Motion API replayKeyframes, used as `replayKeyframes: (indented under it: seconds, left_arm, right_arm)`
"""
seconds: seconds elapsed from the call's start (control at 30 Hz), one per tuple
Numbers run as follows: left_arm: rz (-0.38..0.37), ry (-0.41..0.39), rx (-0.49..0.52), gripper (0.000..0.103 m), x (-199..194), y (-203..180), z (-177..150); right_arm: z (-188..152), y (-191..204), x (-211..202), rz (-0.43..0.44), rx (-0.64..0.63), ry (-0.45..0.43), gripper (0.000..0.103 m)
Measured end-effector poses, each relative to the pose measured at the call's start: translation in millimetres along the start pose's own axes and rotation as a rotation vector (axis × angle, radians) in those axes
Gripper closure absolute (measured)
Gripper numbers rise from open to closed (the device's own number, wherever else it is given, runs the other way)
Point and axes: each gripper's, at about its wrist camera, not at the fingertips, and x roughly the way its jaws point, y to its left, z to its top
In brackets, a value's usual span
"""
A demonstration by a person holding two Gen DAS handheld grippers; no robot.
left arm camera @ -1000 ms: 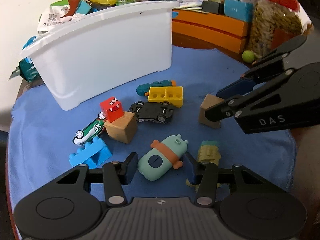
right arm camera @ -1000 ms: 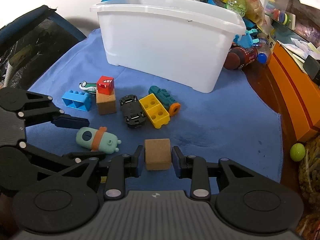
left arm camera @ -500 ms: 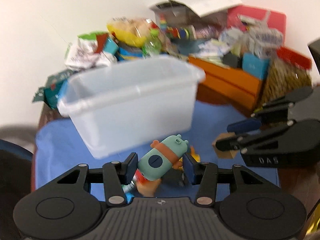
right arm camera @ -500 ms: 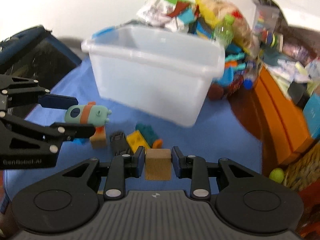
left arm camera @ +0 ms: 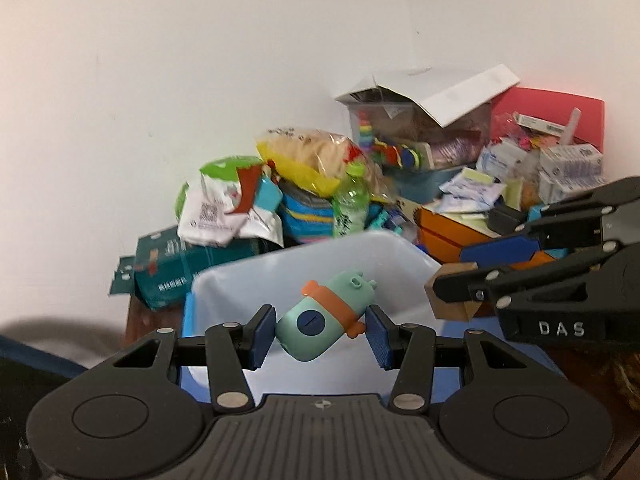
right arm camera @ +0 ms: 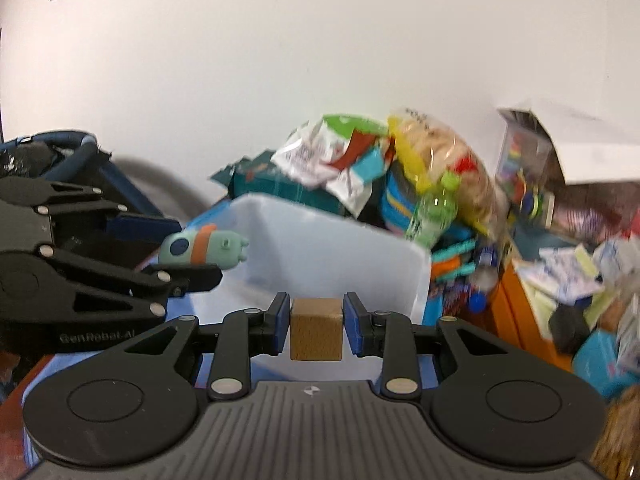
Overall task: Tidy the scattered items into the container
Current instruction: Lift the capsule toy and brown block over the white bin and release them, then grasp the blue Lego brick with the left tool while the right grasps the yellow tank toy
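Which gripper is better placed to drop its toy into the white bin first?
Probably the left gripper: its teal toy shows against the white bin opening. The right gripper holds its wooden cube nearer the front wall.

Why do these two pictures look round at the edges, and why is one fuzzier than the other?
Both views come through a fisheye lens, so the corners go dark and straight lines bow. The right wrist view is smeared, worst in the clutter on its right side, though the wooden cube stays sharp. The left wrist view is crisper, with the teal toy clear.
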Motion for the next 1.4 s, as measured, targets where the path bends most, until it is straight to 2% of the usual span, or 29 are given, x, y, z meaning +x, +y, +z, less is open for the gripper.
replayKeyframes:
  seconds: [0.17, 0.4, 0.67, 0.8, 0.83, 0.87, 0.9, 0.93, 0.97, 1.13, 1.4]
  left_arm:
    - [0.013, -0.001, -0.011, 0.05, 17.9, 9.4, 16.1]
    - [0.019, 0.021, -0.032, 0.05, 53.2, 20.8, 28.9]
    - [0.044, 0.109, -0.073, 0.05, 116.0, 41.9, 25.8]
    - [0.038, 0.149, -0.089, 0.05, 134.7, 49.1, 18.0]
    - [0.035, 0.158, -0.094, 0.049, 137.3, 50.6, 15.9]
    - [0.029, 0.169, -0.097, 0.044, 139.3, 51.7, 14.0]
    - [0.028, 0.174, -0.097, 0.039, 140.1, 52.0, 12.5]
    - [0.039, 0.17, -0.091, 0.031, 138.9, 51.5, 11.0]
    - [0.054, 0.162, -0.083, 0.028, 136.6, 50.6, 10.1]
    - [0.052, 0.148, -0.103, 0.028, 121.7, 51.9, 12.3]
    - [0.025, 0.091, -0.121, 0.028, 65.9, 38.9, 6.0]
  right_arm:
    - [18.5, -8.7, 14.8, -0.014, 0.011, -0.028, 0.07]
    - [27.4, -19.6, 50.5, -0.006, 0.024, -0.008, 0.07]
    - [26.6, -31.3, 105.6, -0.014, 0.034, 0.058, 0.07]
    - [25.1, -32.8, 126.5, -0.014, 0.03, 0.089, 0.07]
    - [24.6, -33.0, 131.1, -0.013, 0.031, 0.099, 0.07]
    - [23.7, -33.1, 134.3, -0.014, 0.035, 0.105, 0.068]
    - [22.9, -32.8, 135.4, -0.017, 0.037, 0.105, 0.062]
    - [22.5, -32.0, 135.5, -0.021, 0.034, 0.104, 0.059]
    - [22.1, -30.8, 135.1, -0.023, 0.027, 0.104, 0.059]
    - [23.2, -28.2, 127.2, -0.033, 0.027, 0.096, 0.054]
    - [23.4, -20.4, 87.3, -0.027, 0.034, 0.051, 0.054]
